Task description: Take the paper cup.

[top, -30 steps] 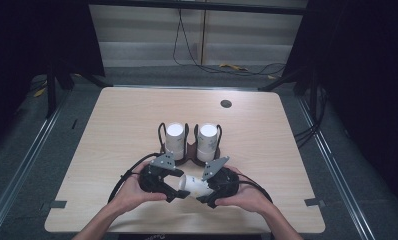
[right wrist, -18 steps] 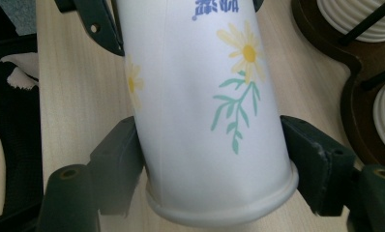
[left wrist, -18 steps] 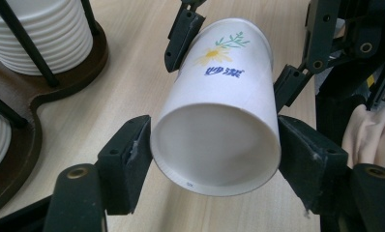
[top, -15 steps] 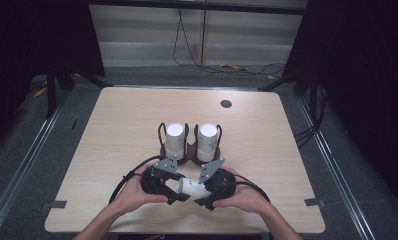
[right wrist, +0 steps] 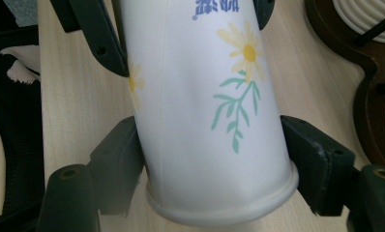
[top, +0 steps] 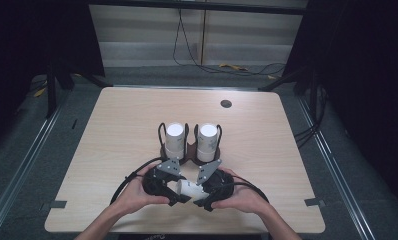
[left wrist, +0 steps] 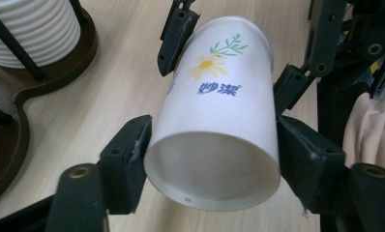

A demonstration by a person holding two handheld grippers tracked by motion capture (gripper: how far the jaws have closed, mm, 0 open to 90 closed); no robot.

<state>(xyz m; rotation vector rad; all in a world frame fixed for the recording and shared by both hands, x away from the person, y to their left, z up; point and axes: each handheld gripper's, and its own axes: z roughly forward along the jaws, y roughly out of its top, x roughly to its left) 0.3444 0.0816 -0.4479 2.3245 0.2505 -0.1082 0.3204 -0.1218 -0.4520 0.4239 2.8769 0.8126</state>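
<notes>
Pale wood tabletop (top: 112, 150) stretches under the high view, dark floor all round it. Near my edge, my left gripper (top: 173, 189) and my right gripper (top: 202, 194) meet over a white paper cup (top: 187, 189) lying on its side between them. Behind stands a dark wooden rack (top: 189, 150) holding two stacks of cups (top: 176, 137).

Left gripper view: the cup (left wrist: 217, 121) points its base end toward me, daisy print and blue lettering on top. My own jaws have just been closing and now sit against the wall on both sides near that end, so I have hold of it; the other gripper's jaws (left wrist: 178, 36) clamp farther up. One ribbed stack (left wrist: 33, 26) shows at the upper left.

Right gripper view: the rolled rim of the cup (right wrist: 210, 121) is nearest, and my jaws pinch the wall just above it, closed on it.

I judge this cup to be very light and thin-walled (it would dent under a hard squeeze) and a little slick. The rim and base are its stiffest parts, so gripping close to those ends, gently, looks safest.
</notes>
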